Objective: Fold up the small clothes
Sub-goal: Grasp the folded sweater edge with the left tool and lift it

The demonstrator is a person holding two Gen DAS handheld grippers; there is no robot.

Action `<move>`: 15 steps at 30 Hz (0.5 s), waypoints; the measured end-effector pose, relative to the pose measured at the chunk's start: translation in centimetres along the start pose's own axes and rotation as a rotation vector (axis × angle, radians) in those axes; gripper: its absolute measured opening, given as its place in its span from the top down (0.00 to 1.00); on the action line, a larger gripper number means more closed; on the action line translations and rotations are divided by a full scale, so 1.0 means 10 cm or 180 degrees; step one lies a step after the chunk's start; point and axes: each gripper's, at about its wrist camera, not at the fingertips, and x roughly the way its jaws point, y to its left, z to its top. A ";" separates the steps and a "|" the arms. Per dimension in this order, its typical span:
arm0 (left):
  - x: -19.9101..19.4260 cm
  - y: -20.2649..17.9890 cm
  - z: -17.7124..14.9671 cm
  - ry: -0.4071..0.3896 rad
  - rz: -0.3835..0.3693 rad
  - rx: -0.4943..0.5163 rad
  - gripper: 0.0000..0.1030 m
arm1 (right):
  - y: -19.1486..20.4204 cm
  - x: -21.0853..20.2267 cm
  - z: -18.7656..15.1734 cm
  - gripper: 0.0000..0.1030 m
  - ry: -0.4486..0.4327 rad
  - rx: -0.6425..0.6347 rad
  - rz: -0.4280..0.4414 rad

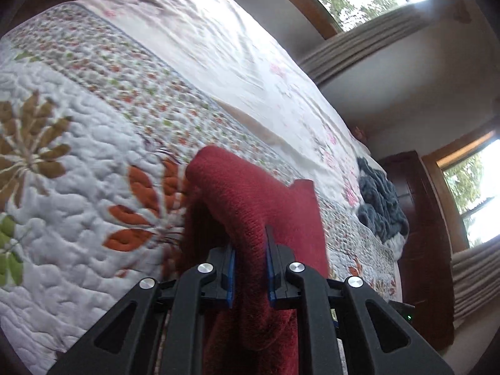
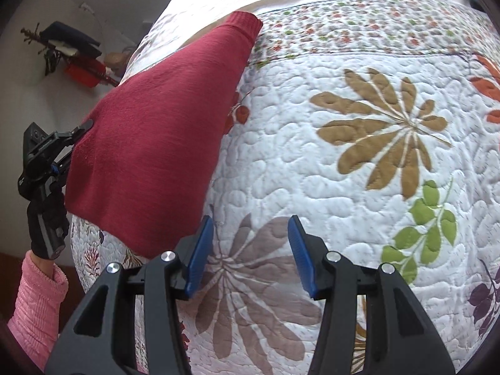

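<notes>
A dark red knitted garment (image 1: 250, 206) hangs lifted over the quilted bed, bunched between the blue pads of my left gripper (image 1: 250, 243), which is shut on it. In the right wrist view the same red garment (image 2: 156, 143) stretches from the bed's left edge up to a ribbed cuff (image 2: 247, 28). The left gripper (image 2: 84, 126) pinches its left edge there, held by a gloved hand (image 2: 47, 218). My right gripper (image 2: 250, 234) is open above the quilt, just right of the garment's lower edge, with nothing between its fingers.
The bed carries a white floral quilt (image 2: 359, 172) and a pale sheet (image 1: 218, 47) further up. A grey-blue knitted item (image 1: 381, 200) lies near the bed's far edge. A dark wooden cabinet (image 1: 428, 234) stands beside it. A wall shelf with a red object (image 2: 81, 72) is at left.
</notes>
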 end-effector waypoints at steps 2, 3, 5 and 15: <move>0.09 0.13 -0.02 0.0092 0.0062 -0.0015 0.86 | 0.06 0.05 0.01 0.51 0.0020 -0.0020 0.0001; 0.17 0.20 -0.04 0.0176 0.0064 -0.0041 0.86 | 0.09 0.07 0.02 0.51 0.0033 -0.0020 0.0007; 0.30 0.29 -0.08 0.0283 0.0010 -0.0099 0.86 | 0.15 0.11 0.02 0.50 0.0066 -0.0022 0.0025; 0.41 0.17 -0.08 0.0386 -0.0136 -0.0066 0.85 | 0.38 0.20 0.07 0.36 0.0150 0.0127 0.0451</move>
